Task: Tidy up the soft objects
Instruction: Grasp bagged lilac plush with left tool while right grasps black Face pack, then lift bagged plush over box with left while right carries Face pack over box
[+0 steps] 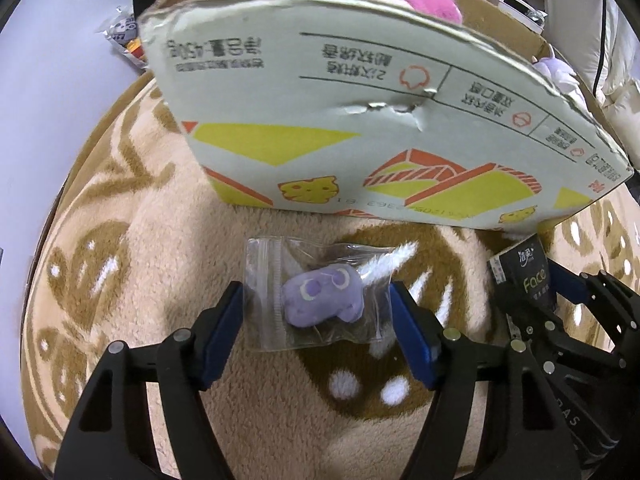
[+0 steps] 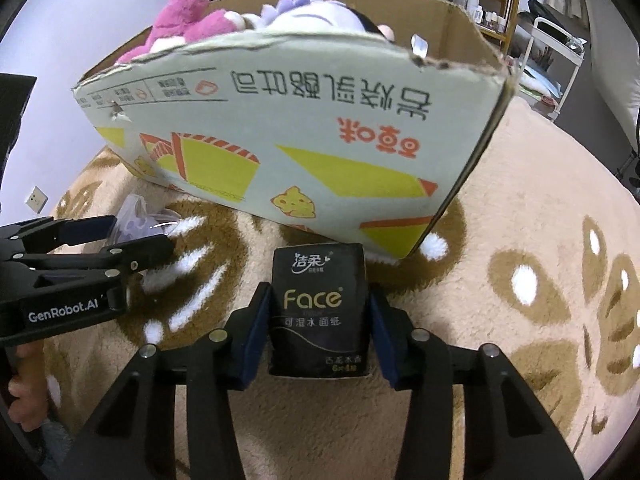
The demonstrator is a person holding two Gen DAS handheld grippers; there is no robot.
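A small purple plush toy in a clear zip bag (image 1: 320, 298) lies on the patterned rug just in front of a cardboard box (image 1: 360, 120). My left gripper (image 1: 318, 304) has its blue pads at both edges of the bag, closed on it. My right gripper (image 2: 320, 312) is shut on a black tissue pack marked "Face" (image 2: 318, 312), held upright in front of the box (image 2: 300, 128). The pack and right gripper also show in the left wrist view (image 1: 528, 280). The box holds a pink plush (image 2: 188, 20) and a white and purple plush (image 2: 312, 12).
The beige and brown rug (image 2: 520, 240) covers the floor around the box. A snack packet (image 1: 124, 36) lies behind the box at left. Shelves with bottles (image 2: 480, 4) and a white rack (image 2: 552, 60) stand at the back right. My left gripper shows at left (image 2: 80, 256).
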